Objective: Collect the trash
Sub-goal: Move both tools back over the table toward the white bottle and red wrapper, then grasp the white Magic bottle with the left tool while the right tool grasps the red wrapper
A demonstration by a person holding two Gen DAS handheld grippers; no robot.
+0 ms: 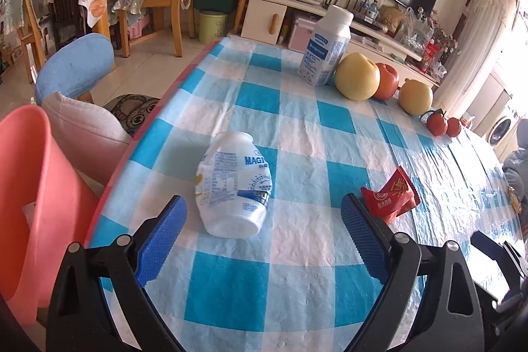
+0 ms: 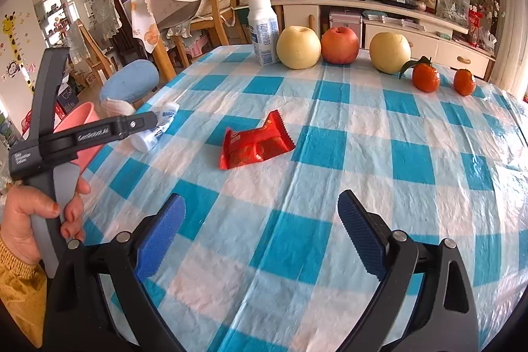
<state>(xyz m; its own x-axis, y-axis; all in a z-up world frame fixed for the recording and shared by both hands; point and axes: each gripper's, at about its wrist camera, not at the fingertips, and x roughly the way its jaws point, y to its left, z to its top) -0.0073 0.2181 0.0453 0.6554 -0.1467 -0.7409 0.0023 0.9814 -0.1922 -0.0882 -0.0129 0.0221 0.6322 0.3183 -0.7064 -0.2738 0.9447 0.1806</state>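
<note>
Two trash items on the worktop: crushed bottle lies dead ahead of my left claw, spread wide, long axis pointing away; red wrapper ahead of my right claw, wide, farther off

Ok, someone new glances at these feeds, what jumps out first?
Probably the crushed white bottle lying on its side on the blue-checked tablecloth, just ahead of the open left claw. Next the red snack wrapper mid-table beyond the open right claw, then the row of fruit at the far edge.
</note>
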